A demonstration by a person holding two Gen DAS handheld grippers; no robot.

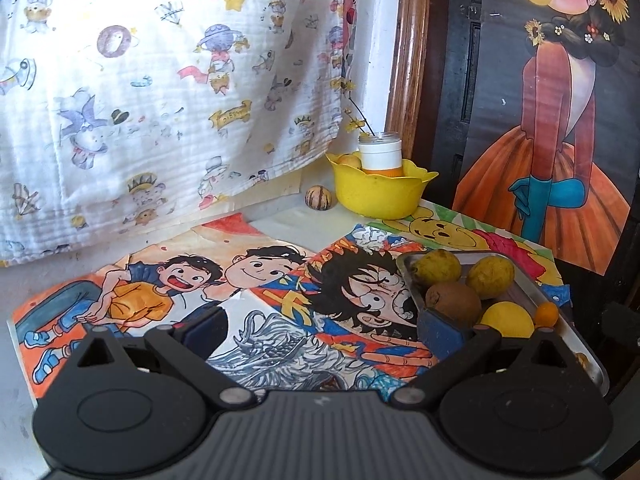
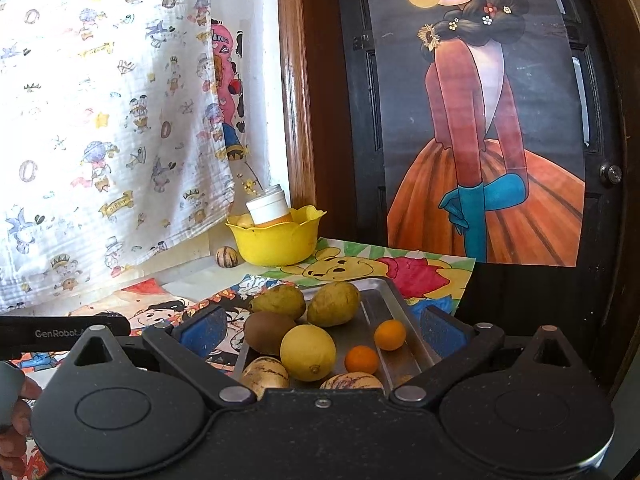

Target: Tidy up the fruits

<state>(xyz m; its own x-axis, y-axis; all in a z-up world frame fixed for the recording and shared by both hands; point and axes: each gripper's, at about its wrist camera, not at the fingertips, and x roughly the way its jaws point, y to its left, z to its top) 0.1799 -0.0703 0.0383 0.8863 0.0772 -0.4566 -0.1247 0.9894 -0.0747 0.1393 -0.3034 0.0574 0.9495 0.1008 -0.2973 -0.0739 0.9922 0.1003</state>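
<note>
Both wrist views look low and forward across the table toward the yellow bowl [image 1: 378,192] [image 2: 276,240] at the back, sharing the metal tray [image 1: 528,292] [image 2: 394,308], which the right view sits nearer and straighter on.

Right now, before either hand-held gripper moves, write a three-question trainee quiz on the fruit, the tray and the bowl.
1. True or false: the right hand-held gripper is shut on the lemon.
2. Multiple choice: the small striped fruit lies A) in the metal tray, B) in the yellow bowl, C) on the table beside the bowl.
3. How many small orange fruits lie in the tray?

Key: 1 false, both grippers are open, the left hand-held gripper too; 2 C; 3 two.
</note>
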